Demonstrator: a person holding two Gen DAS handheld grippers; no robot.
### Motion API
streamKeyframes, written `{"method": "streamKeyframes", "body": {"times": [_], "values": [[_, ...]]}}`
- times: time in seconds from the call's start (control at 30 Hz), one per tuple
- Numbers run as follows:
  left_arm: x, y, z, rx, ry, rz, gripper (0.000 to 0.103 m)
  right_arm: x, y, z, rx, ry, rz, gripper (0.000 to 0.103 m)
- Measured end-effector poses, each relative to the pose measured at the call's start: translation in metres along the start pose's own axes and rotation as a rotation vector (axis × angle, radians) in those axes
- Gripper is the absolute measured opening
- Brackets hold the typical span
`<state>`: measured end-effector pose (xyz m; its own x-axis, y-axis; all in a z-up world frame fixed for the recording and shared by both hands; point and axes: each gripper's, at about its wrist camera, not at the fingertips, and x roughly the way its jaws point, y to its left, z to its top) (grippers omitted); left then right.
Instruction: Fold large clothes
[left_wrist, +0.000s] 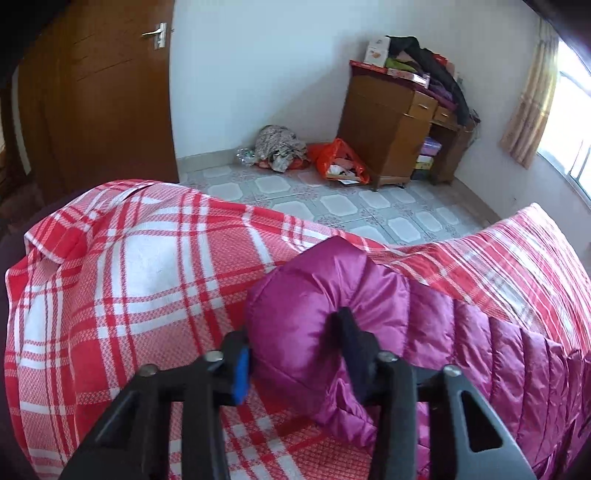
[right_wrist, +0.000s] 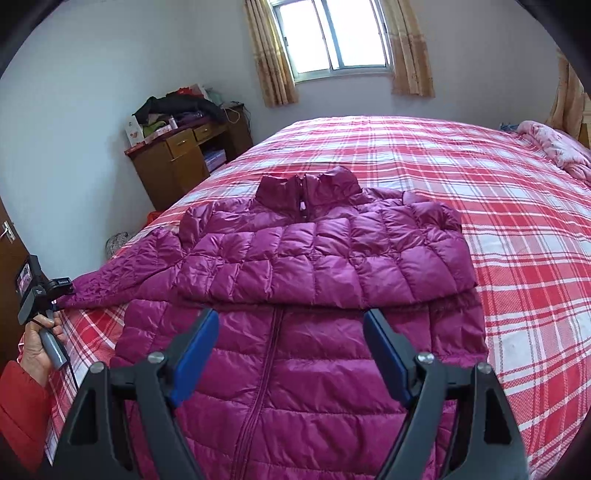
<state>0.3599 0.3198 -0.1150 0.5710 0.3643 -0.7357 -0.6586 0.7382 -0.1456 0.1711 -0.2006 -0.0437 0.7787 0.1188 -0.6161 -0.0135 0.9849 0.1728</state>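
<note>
Here the jacket (right_wrist: 295, 295), a purple quilted one, lies on the bed (right_wrist: 517, 258) with its zip front up and its collar toward twelve o'clock in the right wrist view. Its top half appears folded down over the lower body, though I cannot tell the layering for certain. One sleeve (right_wrist: 110, 284) stretches out toward nine o'clock, to the bed's edge.

The left claw (left_wrist: 291, 343) is pinching the cuff end of that sleeve, the puffy cloth bulging between its fingers. The right claw (right_wrist: 291, 343) is spread wide, hovering above the jacket's lower front, holding nothing.

The step in hand looks to be bringing the sleeve in across the body. To do it well, I would keep the cuff lifted just clear of the bedspread, carry it toward three o'clock, and lay it flat along the chest. The right claw could press the shoulder so the slippery shell does not slide.

Counted: one jacket, one sleeve visibly outstretched, two claws, one bed, one cabinet (right_wrist: 177, 162), one window (right_wrist: 332, 37).
</note>
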Motion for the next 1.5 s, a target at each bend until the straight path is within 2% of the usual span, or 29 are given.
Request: {"method": "streamKeyframes", "body": {"times": [0.13, 0.27, 0.37, 0.43, 0.57, 0.63, 0.73, 0.9, 1.0, 1.13, 1.2, 1.27, 1.33, 1.4, 1.5], "values": [[-0.006, -0.009, 0.002, 0.025, -0.016, 0.017, 0.020, -0.003, -0.011, -0.003, 0.045, 0.012, -0.008, 0.083], [-0.043, -0.041, 0.010, 0.086, -0.101, -0.035, 0.016, -0.016, -0.029, -0.004, 0.084, -0.016, -0.034, 0.083], [-0.092, -0.084, 0.008, 0.178, -0.210, -0.126, 0.014, -0.026, -0.048, -0.003, 0.128, -0.042, -0.061, 0.083], [-0.133, -0.123, -0.003, 0.263, -0.271, -0.228, 0.013, -0.029, -0.058, -0.002, 0.158, -0.050, -0.074, 0.083], [-0.205, -0.187, -0.041, 0.414, -0.341, -0.412, 0.013, -0.038, -0.080, -0.003, 0.214, -0.067, -0.084, 0.083], [-0.236, -0.217, -0.067, 0.477, -0.348, -0.511, 0.013, -0.041, -0.088, -0.005, 0.230, -0.074, -0.091, 0.083], [-0.271, -0.262, -0.114, 0.563, -0.308, -0.664, 0.013, -0.046, -0.102, -0.008, 0.259, -0.079, -0.101, 0.083], [-0.292, -0.310, -0.192, 0.699, -0.222, -0.809, 0.013, -0.054, -0.128, -0.016, 0.312, -0.083, -0.117, 0.083], [-0.288, -0.326, -0.235, 0.764, -0.159, -0.841, 0.013, -0.055, -0.143, -0.019, 0.333, -0.076, -0.136, 0.083], [-0.269, -0.345, -0.287, 0.862, -0.064, -0.832, 0.013, -0.052, -0.162, -0.026, 0.376, -0.060, -0.149, 0.083], [-0.264, -0.341, -0.304, 0.907, -0.028, -0.820, 0.013, -0.051, -0.168, -0.029, 0.391, -0.053, -0.153, 0.083], [-0.253, -0.341, -0.315, 0.940, 0.048, -0.792, 0.013, -0.049, -0.172, -0.031, 0.398, -0.048, -0.156, 0.083], [-0.247, -0.329, -0.313, 0.941, 0.119, -0.811, 0.013, -0.048, -0.174, -0.031, 0.400, -0.047, -0.156, 0.083], [-0.250, -0.319, -0.312, 0.942, 0.133, -0.823, 0.013, -0.048, -0.172, -0.026, 0.396, -0.049, -0.140, 0.083], [-0.258, -0.281, -0.287, 0.887, 0.123, -0.819, 0.015, -0.046, -0.163, -0.006, 0.368, -0.071, -0.085, 0.083]]}}
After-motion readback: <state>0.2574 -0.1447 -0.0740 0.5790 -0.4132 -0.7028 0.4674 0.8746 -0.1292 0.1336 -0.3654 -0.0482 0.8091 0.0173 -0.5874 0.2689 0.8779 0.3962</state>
